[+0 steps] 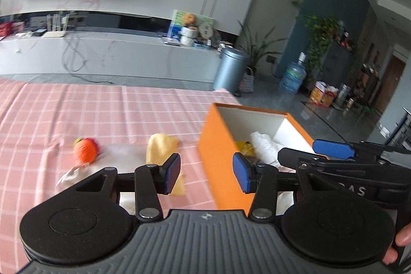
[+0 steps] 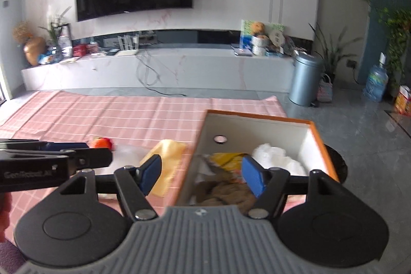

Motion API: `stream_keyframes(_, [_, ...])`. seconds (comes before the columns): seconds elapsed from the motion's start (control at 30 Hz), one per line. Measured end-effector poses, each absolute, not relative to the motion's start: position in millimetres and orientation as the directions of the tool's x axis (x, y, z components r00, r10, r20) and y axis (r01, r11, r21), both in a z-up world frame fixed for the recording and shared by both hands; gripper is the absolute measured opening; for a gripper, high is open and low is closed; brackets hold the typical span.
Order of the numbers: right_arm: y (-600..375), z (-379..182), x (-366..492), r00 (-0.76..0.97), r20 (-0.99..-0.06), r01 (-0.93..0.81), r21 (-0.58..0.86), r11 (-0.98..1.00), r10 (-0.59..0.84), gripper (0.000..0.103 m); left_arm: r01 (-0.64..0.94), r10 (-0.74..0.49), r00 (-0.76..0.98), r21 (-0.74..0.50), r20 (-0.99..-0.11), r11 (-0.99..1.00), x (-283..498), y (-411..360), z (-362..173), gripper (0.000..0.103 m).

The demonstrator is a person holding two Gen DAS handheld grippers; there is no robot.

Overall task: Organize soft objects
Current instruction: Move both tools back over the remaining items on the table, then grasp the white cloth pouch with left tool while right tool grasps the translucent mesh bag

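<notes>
The left hand-held gripper (image 1: 206, 175) hangs with jaws apart and nothing between them, over the pink checked tabletop (image 1: 77, 107). Beyond it lie a yellow cloth (image 1: 160, 149) and an orange plush toy (image 1: 85, 148). An orange box (image 1: 218, 158) at right holds white stuffing (image 1: 264, 145).

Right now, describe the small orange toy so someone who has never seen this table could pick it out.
On the pink checked tablecloth, look left of the open orange box, past the folded yellow cloth. The orange crocheted toy lies there, small and round with a red tip, the only bright orange thing outside the box.
</notes>
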State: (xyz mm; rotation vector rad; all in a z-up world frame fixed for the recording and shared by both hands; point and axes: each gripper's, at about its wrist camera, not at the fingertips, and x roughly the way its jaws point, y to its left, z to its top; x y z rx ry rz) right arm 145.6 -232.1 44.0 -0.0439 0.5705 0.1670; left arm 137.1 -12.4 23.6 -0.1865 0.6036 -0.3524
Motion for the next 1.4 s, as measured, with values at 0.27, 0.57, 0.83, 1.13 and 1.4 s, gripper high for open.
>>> stream_keyframes(0.27, [-175,26,116,0.824,-0.498,-0.322,-0.019,0.947,0.27,0.08,0.146,-0.288,0.785,-0.288,-0.548,0.946,113,29,2,0.055])
stream_keyframes(0.57, [-144,-13,110,0.815,-0.532,-0.295,-0.038,0.955,0.23,0.083,0.055,-0.234,0.787,-0.312,-0.571,0.948,97,66,-36,0.055])
stream_keyframes(0.83, [-130,-42,119,0.792,-0.568,-0.303,-0.05,0.952,0.222,0.077,0.004,-0.213,0.781,-0.336,-0.586,0.942,96,86,-61,0.055])
stream_keyframes(1.13, [-109,-51,164,0.777,-0.588,-0.306,-0.041,0.951,0.224,0.064,-0.006,-0.208,0.771,-0.333,-0.601,0.943,129,93,-65,0.069])
stream_keyframes(1.4, [-95,-66,223,0.723,-0.644,-0.257,0.082,0.963,0.248,0.079,-0.072,-0.16,0.772,-0.335,-0.615,0.94,184,114,-69,0.086])
